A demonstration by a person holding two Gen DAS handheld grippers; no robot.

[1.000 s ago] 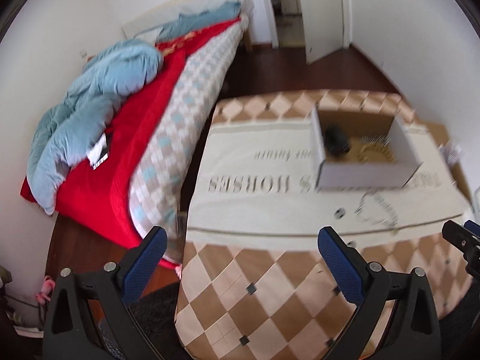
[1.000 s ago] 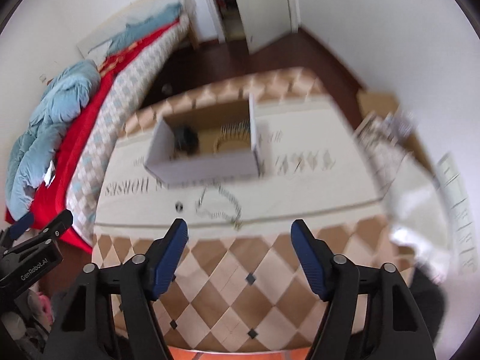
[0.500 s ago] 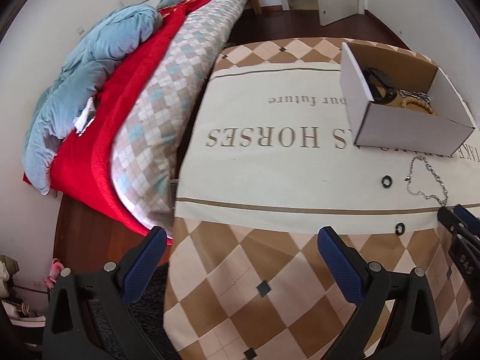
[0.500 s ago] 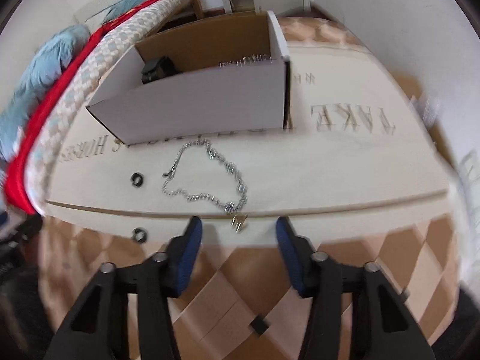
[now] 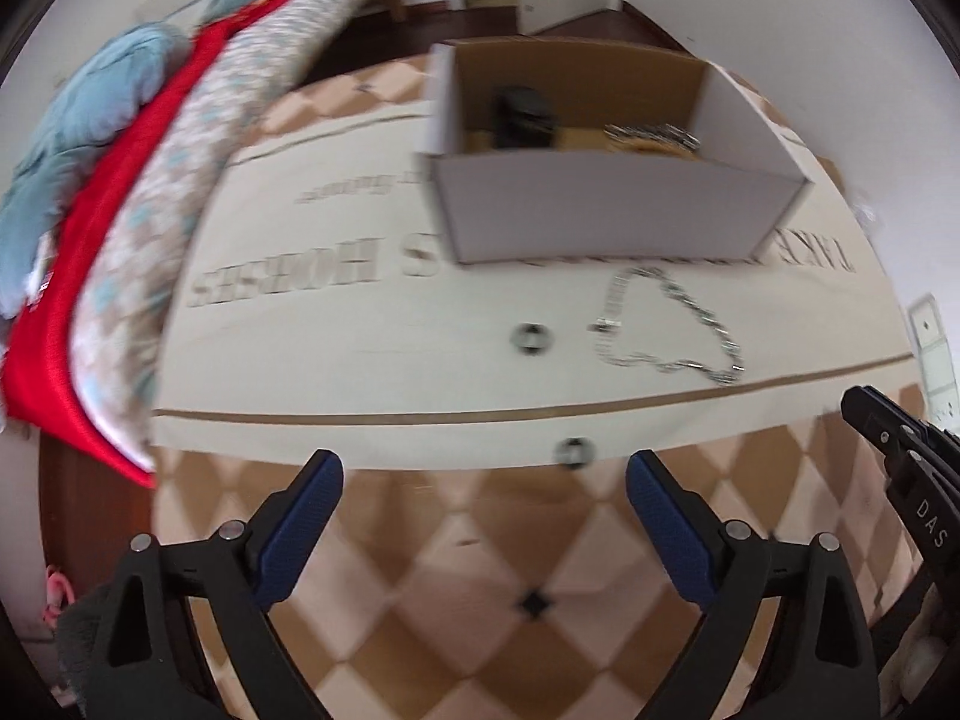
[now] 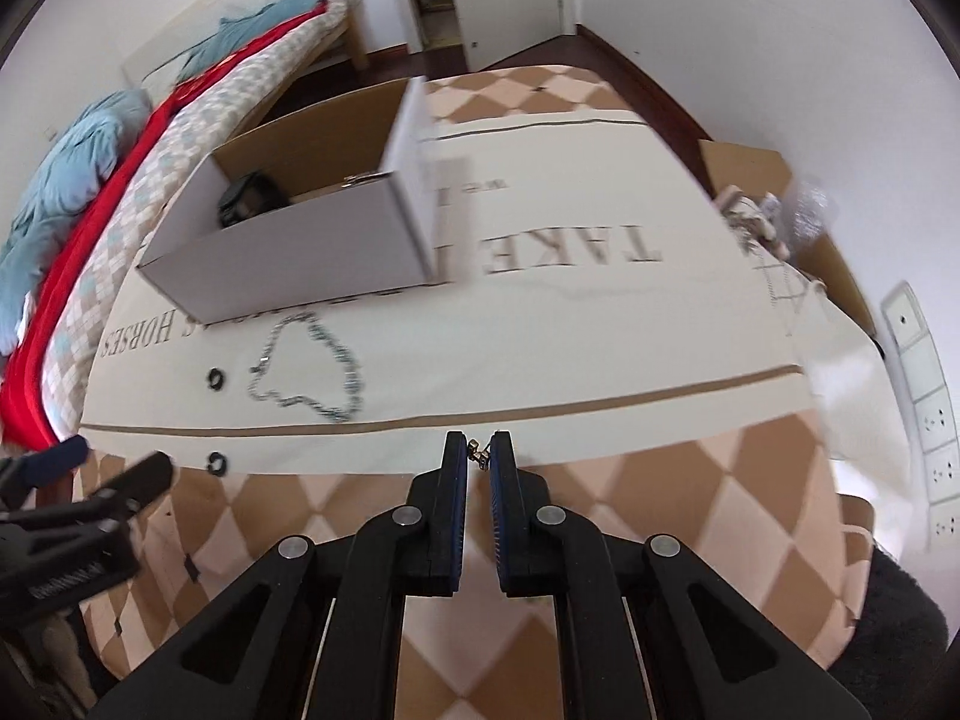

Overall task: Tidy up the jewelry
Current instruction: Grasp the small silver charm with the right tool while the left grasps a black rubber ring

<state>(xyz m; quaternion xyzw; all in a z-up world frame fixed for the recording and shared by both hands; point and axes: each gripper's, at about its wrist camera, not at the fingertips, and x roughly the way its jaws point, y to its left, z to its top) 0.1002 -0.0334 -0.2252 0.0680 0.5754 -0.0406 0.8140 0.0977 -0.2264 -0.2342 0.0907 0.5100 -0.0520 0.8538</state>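
Right hand-held gripper [image 6: 478, 457]: nearly closed, narrow gap, pinching a small gold trinket [image 6: 478, 452] above the tabletop [image 6: 600, 360]. Left hand-held gripper [image 5: 485, 483]: spread wide, holding nothing. Silver chain [image 6: 309, 369] looped on the tabletop, just beside the white box [image 6: 288, 252]; two black rings [image 6: 215, 379] near it.

A home bedroom: a bed [image 6: 180, 138] with blue duvet [image 5: 78, 114] beside the table [image 6: 600, 324].
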